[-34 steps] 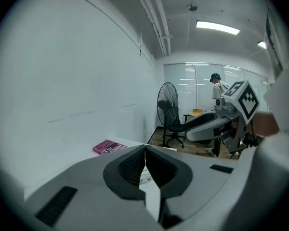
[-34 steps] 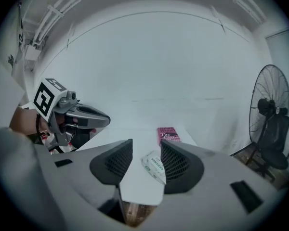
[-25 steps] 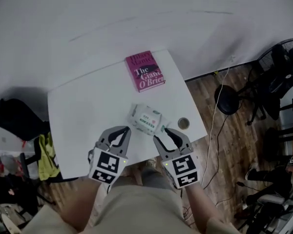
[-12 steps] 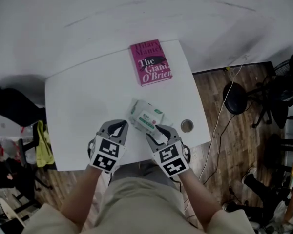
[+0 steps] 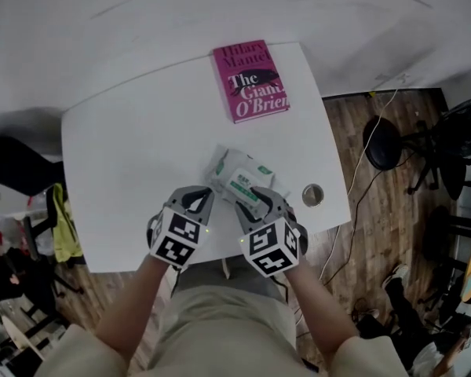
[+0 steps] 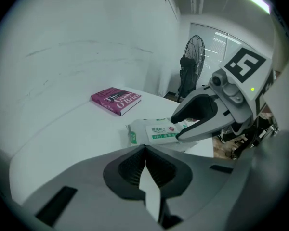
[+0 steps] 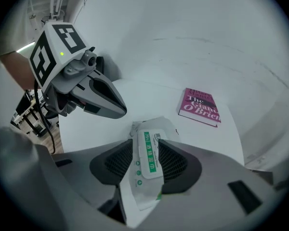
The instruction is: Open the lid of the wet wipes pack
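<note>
The wet wipes pack (image 5: 242, 177) is white with a green-striped label and lies near the table's front edge. In the right gripper view the wet wipes pack (image 7: 147, 148) runs lengthwise between the jaws. My right gripper (image 7: 147, 160) is shut on its near end, with a pad against each side of the label. Seen from above, my right gripper (image 5: 261, 199) sits over the pack's near right corner. My left gripper (image 5: 198, 201) rests just left of the pack, apart from it. The left gripper (image 6: 144, 153) has its jaws shut with nothing between them.
A magenta book (image 5: 250, 81) lies at the far edge of the white table (image 5: 125, 155). A small round object (image 5: 312, 195) sits near the table's right front corner. A fan (image 6: 192, 57) and dark chairs (image 5: 392, 144) stand on the wooden floor to the right.
My right gripper moved left from beside the pack onto its near end and closed on it. The left gripper edged closer to the pack.
</note>
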A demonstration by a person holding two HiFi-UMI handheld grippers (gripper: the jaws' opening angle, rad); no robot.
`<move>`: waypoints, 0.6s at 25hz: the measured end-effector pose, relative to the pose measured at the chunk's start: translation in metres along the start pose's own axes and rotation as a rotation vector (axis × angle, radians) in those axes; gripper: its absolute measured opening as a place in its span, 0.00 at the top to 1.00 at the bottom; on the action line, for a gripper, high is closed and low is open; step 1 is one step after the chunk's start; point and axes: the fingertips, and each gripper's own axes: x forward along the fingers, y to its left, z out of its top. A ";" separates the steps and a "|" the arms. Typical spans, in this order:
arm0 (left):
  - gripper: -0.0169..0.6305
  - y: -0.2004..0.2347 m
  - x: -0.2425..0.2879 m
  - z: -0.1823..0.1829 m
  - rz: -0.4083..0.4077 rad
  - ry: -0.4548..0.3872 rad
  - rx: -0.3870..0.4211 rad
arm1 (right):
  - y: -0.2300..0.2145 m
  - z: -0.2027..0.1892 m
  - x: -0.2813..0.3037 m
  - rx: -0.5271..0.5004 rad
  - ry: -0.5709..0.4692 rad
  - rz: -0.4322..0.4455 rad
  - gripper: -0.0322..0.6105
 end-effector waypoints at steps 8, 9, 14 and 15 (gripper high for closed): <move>0.94 0.005 0.038 -0.010 -0.085 0.022 0.023 | 0.004 -0.015 0.029 -0.091 0.094 -0.052 0.67; 0.94 0.005 0.040 -0.012 -0.092 0.030 0.023 | 0.005 -0.016 0.030 -0.098 0.100 -0.056 0.67; 0.94 0.009 0.051 -0.017 -0.123 0.056 -0.007 | 0.001 -0.019 0.035 -0.121 0.107 -0.090 0.67; 0.94 0.009 0.053 -0.017 -0.130 0.057 -0.010 | 0.001 -0.019 0.036 -0.133 0.108 -0.101 0.68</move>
